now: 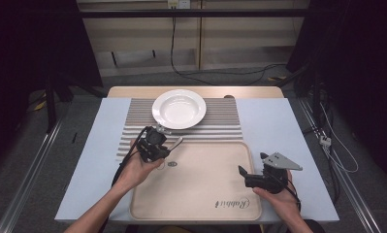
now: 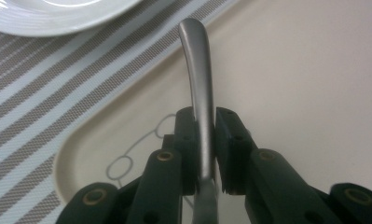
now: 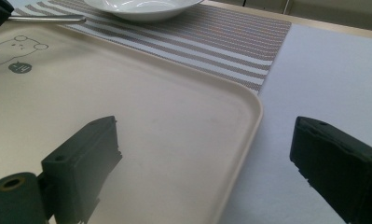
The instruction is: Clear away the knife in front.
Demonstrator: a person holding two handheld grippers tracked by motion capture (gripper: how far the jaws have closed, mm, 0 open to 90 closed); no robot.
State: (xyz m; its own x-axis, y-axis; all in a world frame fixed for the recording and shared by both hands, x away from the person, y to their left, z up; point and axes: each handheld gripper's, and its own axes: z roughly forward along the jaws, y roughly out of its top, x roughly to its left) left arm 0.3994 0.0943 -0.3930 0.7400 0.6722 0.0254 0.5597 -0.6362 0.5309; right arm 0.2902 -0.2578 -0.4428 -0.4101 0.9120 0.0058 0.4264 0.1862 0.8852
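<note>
Beige tray (image 1: 201, 194) on pale-blue table (image 1: 278, 126)

Left claw (image 1: 163, 141) pinched nearly shut, seemingly angled forward; right claw (image 1: 251, 167) spread wide, low.

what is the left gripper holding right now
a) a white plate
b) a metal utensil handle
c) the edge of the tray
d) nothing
b: in the left gripper view the left gripper has both pads pressed on a slim metal utensil handle, above the beige tray.
</note>
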